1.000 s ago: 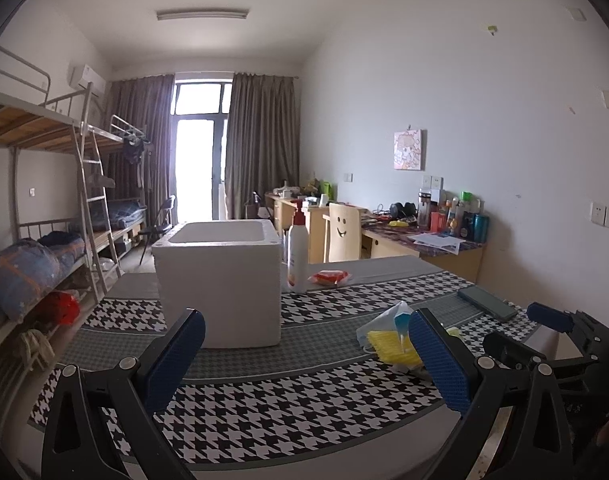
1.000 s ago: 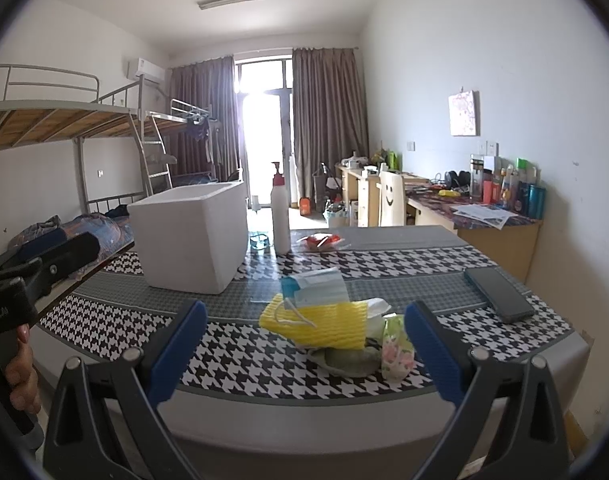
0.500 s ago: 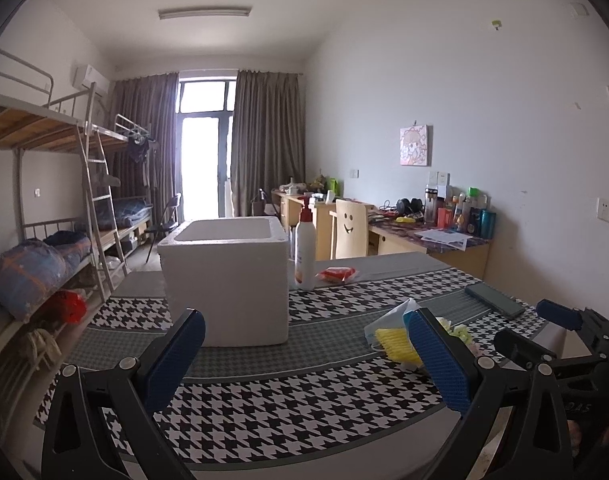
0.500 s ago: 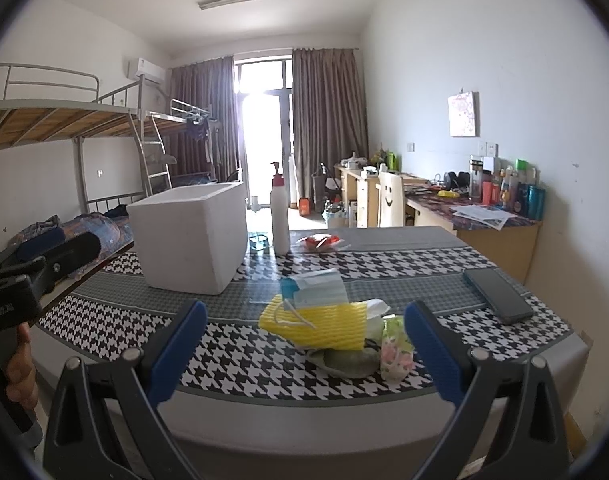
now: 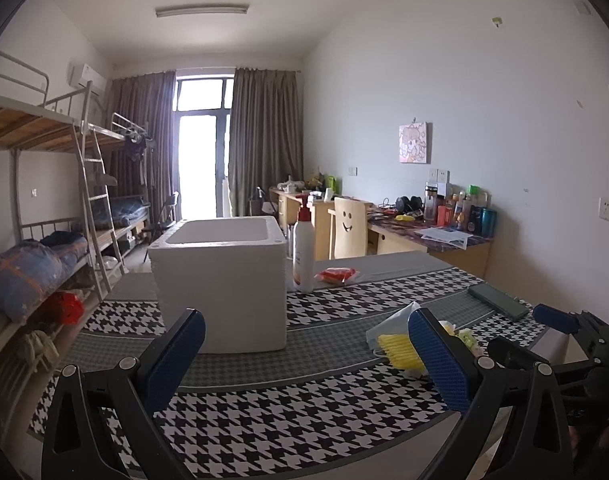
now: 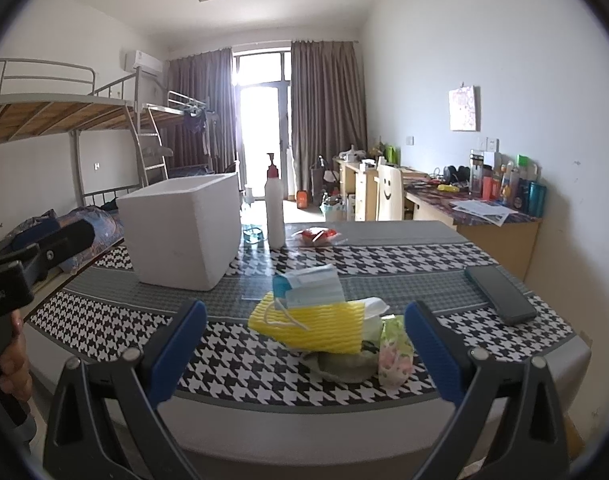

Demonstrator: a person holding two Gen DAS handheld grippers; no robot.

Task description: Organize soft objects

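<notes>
A woven houndstooth cloth [image 6: 344, 258] is being seen spread matt over the table, banded with plain grey weave. The white box [image 6: 180, 232] is showing the dull, faintly grainy skin of foam. The yellow foam net sleeve [image 6: 320, 324] is looking ribbed and soft, the blue face mask [image 6: 308, 286] pleated and papery. The pump bottle [image 6: 275, 208] is being shown as smooth white plastic, the dark phone [image 6: 500, 294] as a flat satin slab. The fingers [image 6: 176, 350] of the right gripper [image 6: 304, 344] are being faced with blue textured rubber on matt black plastic.
</notes>
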